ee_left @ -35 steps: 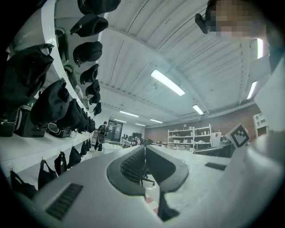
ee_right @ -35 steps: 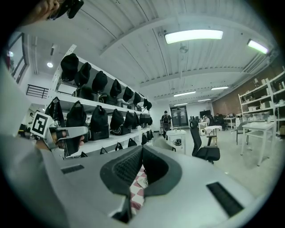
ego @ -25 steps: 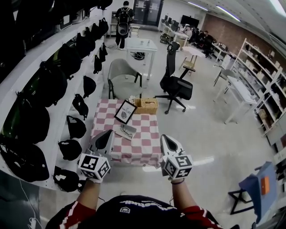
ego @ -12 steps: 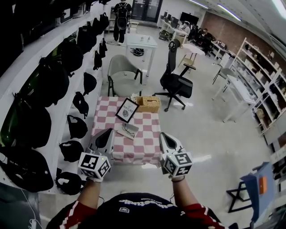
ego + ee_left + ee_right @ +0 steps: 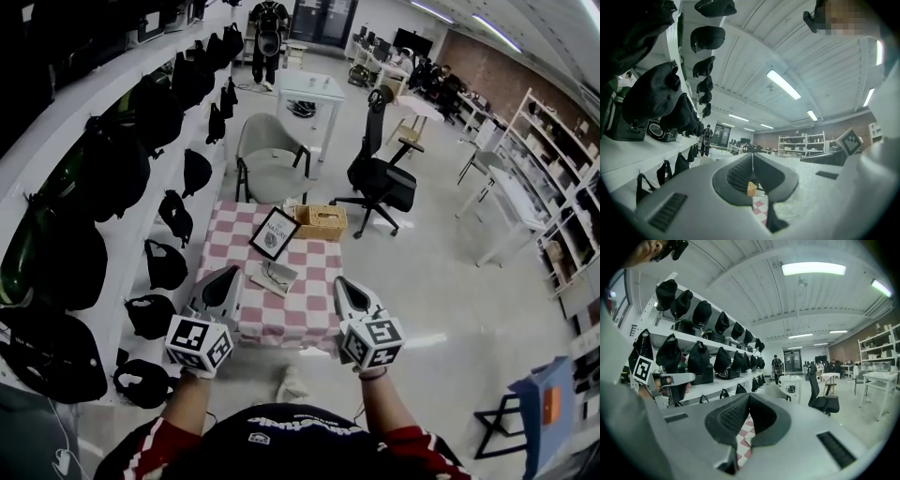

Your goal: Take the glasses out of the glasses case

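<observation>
A pale glasses case [image 5: 272,276] lies on the near part of a small table with a red-and-white checked cloth [image 5: 309,295]; I cannot tell whether it holds glasses. Both grippers hang in the air short of the table's near edge, pointing at it. My left gripper [image 5: 220,289] [image 5: 752,155] is shut and holds nothing. My right gripper [image 5: 351,294] [image 5: 749,394] has its tips together with nothing between them, though its jaws have just been opening a little. The checked cloth [image 5: 743,437] shows through the gap under the right jaws.
A framed picture [image 5: 275,232] and a wicker basket [image 5: 320,222] stand at the table's far end. Shelves of black bags [image 5: 112,178] run along the left. A grey armchair [image 5: 265,159] and a black office chair [image 5: 380,178] stand beyond. Something white [image 5: 291,384] lies on the floor.
Both grippers and the view have moved forward toward the checked table, which now sits nearer. The white thing on the floor has come into view.
</observation>
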`<state>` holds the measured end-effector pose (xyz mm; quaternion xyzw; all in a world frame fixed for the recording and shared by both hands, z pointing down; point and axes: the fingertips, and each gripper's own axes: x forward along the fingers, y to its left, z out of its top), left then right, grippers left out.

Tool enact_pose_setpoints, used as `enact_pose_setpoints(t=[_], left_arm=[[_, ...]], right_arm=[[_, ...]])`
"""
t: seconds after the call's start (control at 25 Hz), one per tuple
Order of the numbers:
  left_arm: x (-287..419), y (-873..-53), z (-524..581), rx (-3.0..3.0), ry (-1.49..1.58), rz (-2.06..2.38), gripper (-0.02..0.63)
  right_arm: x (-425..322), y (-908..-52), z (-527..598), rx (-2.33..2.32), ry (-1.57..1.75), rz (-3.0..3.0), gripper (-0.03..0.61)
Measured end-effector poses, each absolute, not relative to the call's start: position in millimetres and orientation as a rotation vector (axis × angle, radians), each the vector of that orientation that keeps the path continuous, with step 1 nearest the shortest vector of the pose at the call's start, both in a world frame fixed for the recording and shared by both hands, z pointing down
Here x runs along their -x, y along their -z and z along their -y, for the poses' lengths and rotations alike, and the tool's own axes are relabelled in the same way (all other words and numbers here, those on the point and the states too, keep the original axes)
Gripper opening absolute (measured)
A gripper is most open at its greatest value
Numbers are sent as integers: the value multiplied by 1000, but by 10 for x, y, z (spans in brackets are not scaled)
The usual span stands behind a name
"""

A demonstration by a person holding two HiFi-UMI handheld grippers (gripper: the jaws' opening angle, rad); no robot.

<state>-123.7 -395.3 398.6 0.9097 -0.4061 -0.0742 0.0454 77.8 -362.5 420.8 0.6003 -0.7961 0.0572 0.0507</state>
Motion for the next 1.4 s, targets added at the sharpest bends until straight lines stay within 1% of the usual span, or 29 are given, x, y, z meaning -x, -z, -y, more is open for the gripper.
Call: enact_pose_setpoints(t=[0.4,0.68,0.76,0.92,1.0,1.12,1.4], left_arm=[[997,-3850,4345,-2771,217,1335,11],[829,-3873,4535,-2748,226,1360,11],[802,-3867,4559,-2749,225,1362,10],[770,-3892,4585,-2752,214,1351,11],[773,-3907,4588,-2749,208,1351,11],[781,-3923,4607,-2744,202,1351,11],[684,-3980,4644,-2769,168,1331,11]], right_arm=[[-956,-4061,4273,-1752,-128,2515,3],[-1084,-4088,4523,-1714,-119,2541,5],[-1093,-4118,4566,-1699,-133,2547,18],[-1064,-4215,4638,-1661,-178,2561,83],[-1032,-4263,4654,-1645,-197,2569,99],[-1008,-4326,4668,-1634,-216,2565,112],[-1025,-4562,4756,-1610,-239,2539,114]])
